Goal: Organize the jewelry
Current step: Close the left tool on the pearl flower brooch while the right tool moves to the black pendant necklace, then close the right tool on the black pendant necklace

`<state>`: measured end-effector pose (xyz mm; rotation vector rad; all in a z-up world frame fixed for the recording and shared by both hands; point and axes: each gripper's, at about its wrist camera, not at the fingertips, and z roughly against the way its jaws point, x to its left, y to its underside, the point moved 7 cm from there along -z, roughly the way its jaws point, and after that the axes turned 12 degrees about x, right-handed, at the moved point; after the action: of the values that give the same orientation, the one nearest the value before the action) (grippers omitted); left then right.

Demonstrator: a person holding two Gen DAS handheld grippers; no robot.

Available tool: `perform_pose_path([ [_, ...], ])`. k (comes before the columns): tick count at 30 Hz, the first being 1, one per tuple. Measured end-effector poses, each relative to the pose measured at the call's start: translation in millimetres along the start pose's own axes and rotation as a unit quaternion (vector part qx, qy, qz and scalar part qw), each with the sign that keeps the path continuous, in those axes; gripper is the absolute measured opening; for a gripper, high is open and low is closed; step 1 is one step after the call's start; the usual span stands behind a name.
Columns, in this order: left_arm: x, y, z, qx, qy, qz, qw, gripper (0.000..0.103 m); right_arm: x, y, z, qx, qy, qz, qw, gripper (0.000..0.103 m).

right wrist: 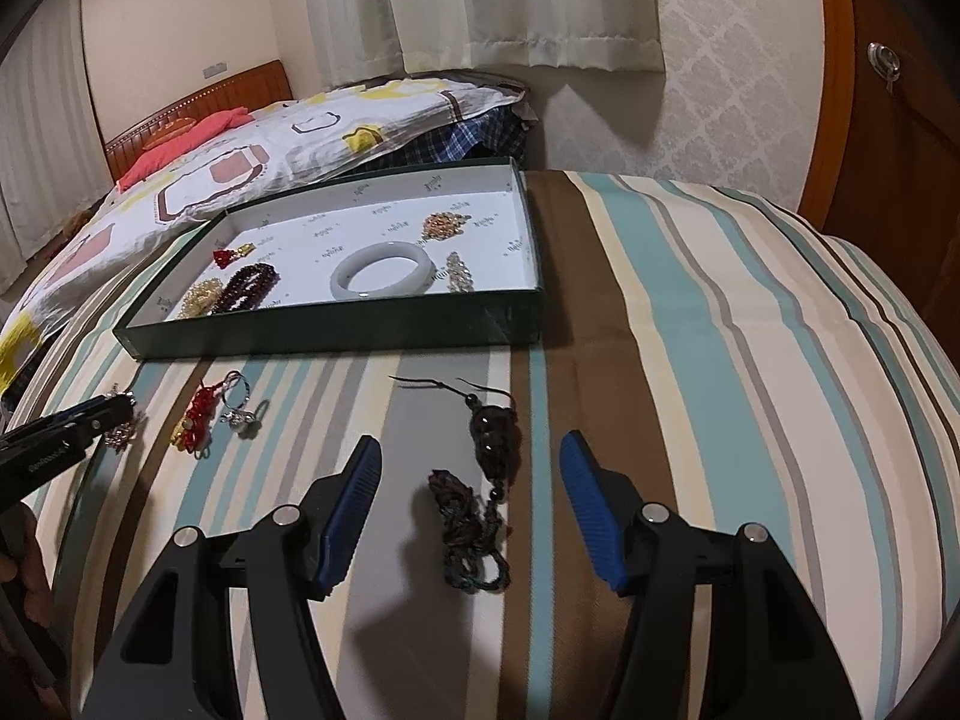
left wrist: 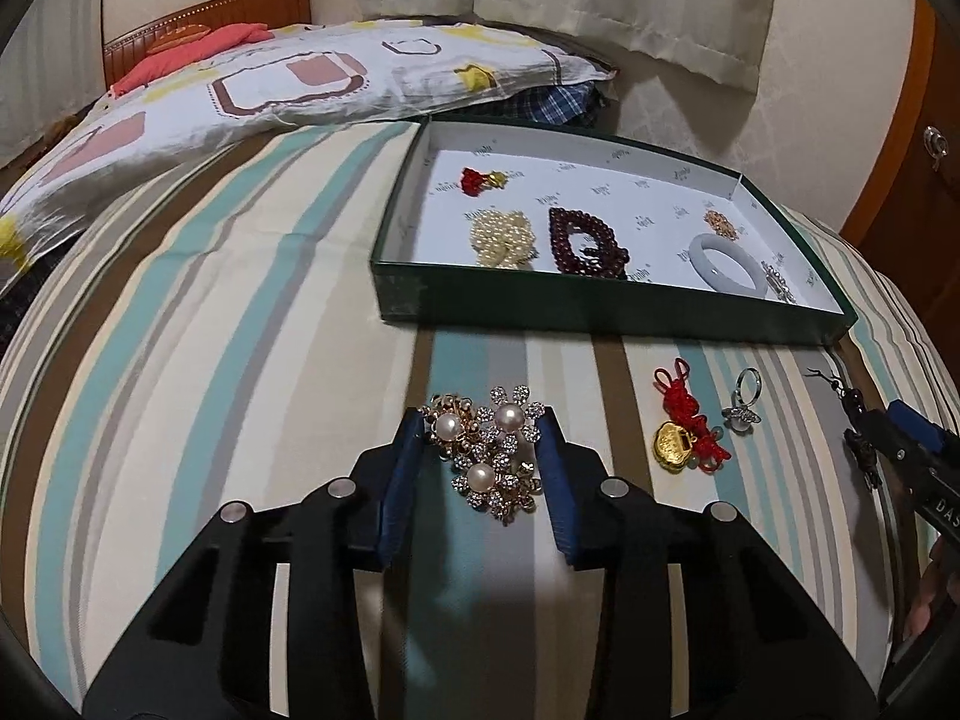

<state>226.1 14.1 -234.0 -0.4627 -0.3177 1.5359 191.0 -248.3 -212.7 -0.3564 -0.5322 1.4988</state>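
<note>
Left hand-held gripper (left wrist: 485, 432): blue pads spread, flanking a cluster of pearl-and-rhinestone brooches (left wrist: 489, 456) that lies on the striped bedspread (left wrist: 240, 360); whether the pads touch it cannot be told. Right hand-held gripper (right wrist: 471, 459): jaws wide apart, holding nothing, with a dark beaded cord pendant (right wrist: 480, 492) on the bedspread between them. Between the two grippers lie a red knotted charm with gold ingot (left wrist: 684, 435) and a silver ring (left wrist: 744, 402). Beyond, a green-walled box lid (left wrist: 600, 306) contains a pale jade bangle (left wrist: 726, 264), a garnet bead strand (left wrist: 585, 243), a pearl strand (left wrist: 501, 237) and smaller pieces.
</note>
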Motion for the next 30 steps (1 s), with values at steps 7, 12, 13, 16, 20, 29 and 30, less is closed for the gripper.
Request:
perform_pose_path([
  [7, 6, 2, 2, 0.0, -0.001, 0.007, 1.0, 0.037, -6, 4, 1, 0.003, 0.003, -0.008, 1.0, 0.06],
  [12, 6, 0, 2, -0.002, -0.002, 0.004, 1.0, 0.037, -11, -3, -5, 0.009, -0.003, -0.017, 1.0, 0.051],
  [13, 7, 0, 1, -0.002, -0.002, 0.004, 1.0, 0.037, -10, -4, -7, 0.012, -0.006, -0.017, 1.0, 0.049],
  [16, 6, 1, 2, -0.002, -0.003, 0.005, 1.0, 0.037, -8, -8, -13, 0.022, -0.006, -0.011, 1.0, 0.042],
  [20, 7, 0, 2, -0.002, -0.004, 0.006, 1.0, 0.037, -4, -8, -20, 0.039, -0.008, -0.004, 0.999, 0.035],
  [29, 8, 0, 2, -0.005, -0.005, 0.007, 0.9999, 0.037, 0, -4, -19, 0.047, -0.001, 0.015, 0.999, 0.017],
  [30, 8, -1, 3, -0.005, -0.006, 0.007, 0.9999, 0.037, 0, -4, -19, 0.046, -0.002, 0.016, 0.999, 0.017],
])
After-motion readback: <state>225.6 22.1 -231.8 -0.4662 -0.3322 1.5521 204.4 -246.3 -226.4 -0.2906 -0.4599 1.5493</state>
